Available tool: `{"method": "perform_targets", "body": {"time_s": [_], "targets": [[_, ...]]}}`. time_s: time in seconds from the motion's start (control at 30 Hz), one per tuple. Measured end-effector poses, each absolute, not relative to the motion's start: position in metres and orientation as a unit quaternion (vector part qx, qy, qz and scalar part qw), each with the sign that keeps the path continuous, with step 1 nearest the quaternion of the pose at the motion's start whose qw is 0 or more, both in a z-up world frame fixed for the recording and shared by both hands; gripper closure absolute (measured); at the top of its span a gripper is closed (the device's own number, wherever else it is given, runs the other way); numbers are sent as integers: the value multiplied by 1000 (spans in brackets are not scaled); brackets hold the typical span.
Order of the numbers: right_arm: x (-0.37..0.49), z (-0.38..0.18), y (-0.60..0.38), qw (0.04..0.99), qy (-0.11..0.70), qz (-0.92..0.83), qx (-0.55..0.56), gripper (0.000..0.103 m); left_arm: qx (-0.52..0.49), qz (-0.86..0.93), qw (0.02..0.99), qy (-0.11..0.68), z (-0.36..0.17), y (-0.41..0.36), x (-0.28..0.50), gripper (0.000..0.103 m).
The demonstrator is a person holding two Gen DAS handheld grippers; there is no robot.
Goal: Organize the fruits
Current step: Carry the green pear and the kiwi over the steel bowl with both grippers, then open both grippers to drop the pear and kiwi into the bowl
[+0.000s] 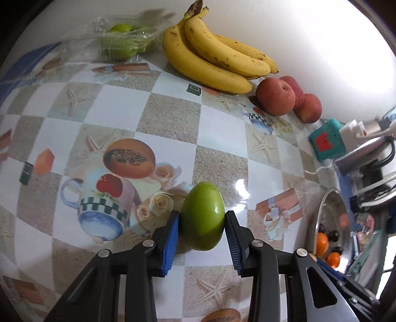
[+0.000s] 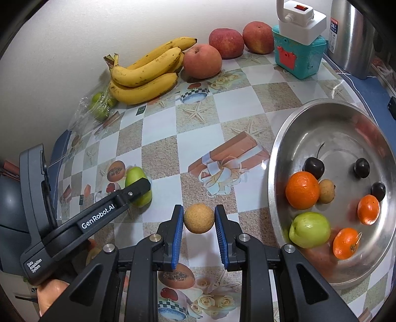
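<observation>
- Left gripper [image 1: 201,224] is pinching a green fruit [image 1: 202,216], both blue pads [image 1: 173,237] pressed against its sides.
- From the right wrist view that same fruit [image 2: 138,189] sits low over the tablecloth [image 2: 198,138], partly hidden behind the left gripper's black finger.
- Whether the fruit rests on the cloth or hangs just above it, I cannot tell.
- Right gripper [image 2: 199,219] is clamped on a small tan round fruit [image 2: 198,218], pads touching each side of it.
- Just to the right lies the steel dish [image 2: 279,148], tilted toward the camera in this view.
- In the dish: a big orange [image 2: 302,190], two smaller oranges [image 2: 368,209], a green apple [image 2: 309,229], three dark cherries [image 2: 313,168] and one more tan fruit [image 2: 326,191] touching the big orange.
- Back by the wall, a bunch of bananas [image 2: 146,76] lies on the cloth.
- Beside the bananas are three red apples [image 2: 202,61], the nearest one touching the banana tips.
- Left of the bananas, a clear plastic bag [image 2: 99,106] holds more green fruit.
- In the left wrist view the bag [image 1: 121,39] is far off at the top, well apart from the gripped fruit.
- A teal box [image 2: 297,57] stands near the apples with a white plug block [image 2: 300,21] on top.
- A steel kettle [image 2: 351,34] is in the far right corner.
- A person's hand [image 2: 49,294] shows at the lower left, under the left gripper's handle.
</observation>
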State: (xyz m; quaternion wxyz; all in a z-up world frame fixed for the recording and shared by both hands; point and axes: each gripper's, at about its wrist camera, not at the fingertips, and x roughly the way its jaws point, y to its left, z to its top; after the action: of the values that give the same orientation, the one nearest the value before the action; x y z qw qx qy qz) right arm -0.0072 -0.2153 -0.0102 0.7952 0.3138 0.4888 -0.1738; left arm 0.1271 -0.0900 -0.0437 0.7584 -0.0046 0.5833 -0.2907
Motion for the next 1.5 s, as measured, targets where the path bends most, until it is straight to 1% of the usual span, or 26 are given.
{"method": "perform_targets", "body": {"time_s": [0.17, 0.43, 0.67, 0.83, 1.23, 1.5], "targets": [[-9, -11, -218, 795, 487, -176, 317, 76, -19, -264, 764, 588, -36, -78, 130, 64], [-25, -3, -240, 793, 467, -203, 335, 76, -23, -261, 786, 560, -7, -71, 125, 64], [-47, 7, -266, 788, 449, -241, 344, 76, 6, -296, 792, 534, 22, -95, 100, 64], [-61, 11, -280, 784, 442, -257, 353, 76, 36, -326, 788, 520, 32, -120, 73, 64], [-120, 5, -323, 758, 423, -313, 386, 76, 103, -398, 756, 509, 32, -181, 8, 64], [-127, -7, -336, 747, 429, -310, 403, 76, 137, -427, 734, 510, 14, -213, -16, 64]]}}
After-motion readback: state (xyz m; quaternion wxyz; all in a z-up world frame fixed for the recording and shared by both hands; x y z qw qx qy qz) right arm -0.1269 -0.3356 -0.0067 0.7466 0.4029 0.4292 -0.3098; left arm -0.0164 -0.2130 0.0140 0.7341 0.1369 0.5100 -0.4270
